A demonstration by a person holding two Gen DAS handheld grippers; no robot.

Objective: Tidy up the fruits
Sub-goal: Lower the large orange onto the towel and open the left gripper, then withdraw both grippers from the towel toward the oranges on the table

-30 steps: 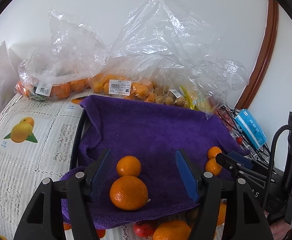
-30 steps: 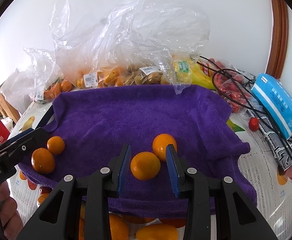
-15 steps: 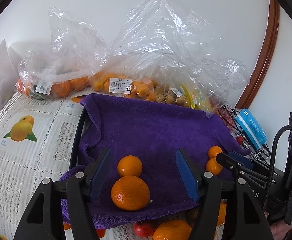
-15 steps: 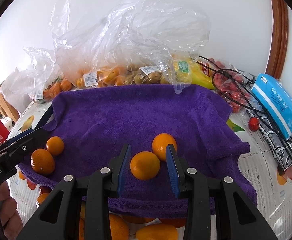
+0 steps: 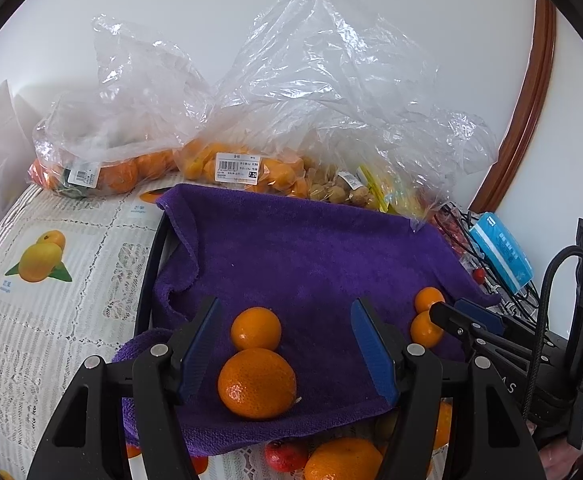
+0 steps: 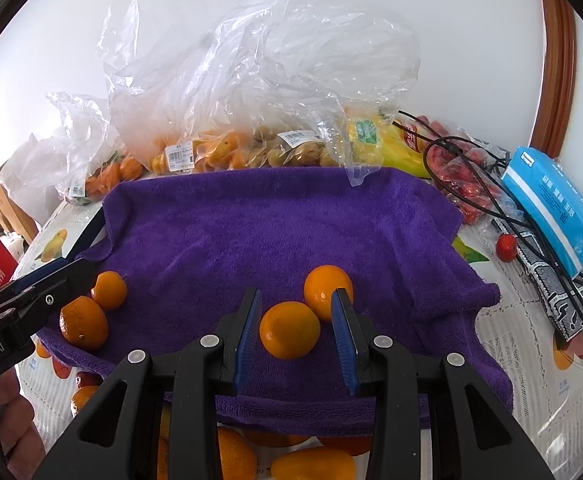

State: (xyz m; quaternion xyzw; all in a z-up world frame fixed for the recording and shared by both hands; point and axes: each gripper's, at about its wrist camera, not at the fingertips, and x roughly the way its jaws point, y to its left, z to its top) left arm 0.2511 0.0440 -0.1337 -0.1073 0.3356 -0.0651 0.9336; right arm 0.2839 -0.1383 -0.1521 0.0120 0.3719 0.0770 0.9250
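Note:
A purple towel (image 5: 299, 256) lies over a dark tray on the table, also in the right wrist view (image 6: 251, 232). Two oranges sit at its near left: a large one (image 5: 257, 383) and a smaller one (image 5: 256, 329) behind it. My left gripper (image 5: 287, 344) is open wide around them, not touching. Two more oranges lie at the towel's right. My right gripper (image 6: 295, 334) is open with a small gap on each side of the nearer orange (image 6: 290, 330); the other orange (image 6: 327, 291) lies just behind it, partly hidden by the right finger.
Clear plastic bags of oranges (image 5: 103, 168) and small fruit (image 5: 251, 170) crowd the back by the wall. A blue tissue pack (image 6: 551, 212), black cables and a bag of red fruit (image 6: 471, 184) lie right. Loose oranges (image 6: 311, 464) lie below the towel's front edge.
My left gripper has drawn back slightly, so the two oranges sit a little lower and nearer. My right gripper and its orange have hardly moved.

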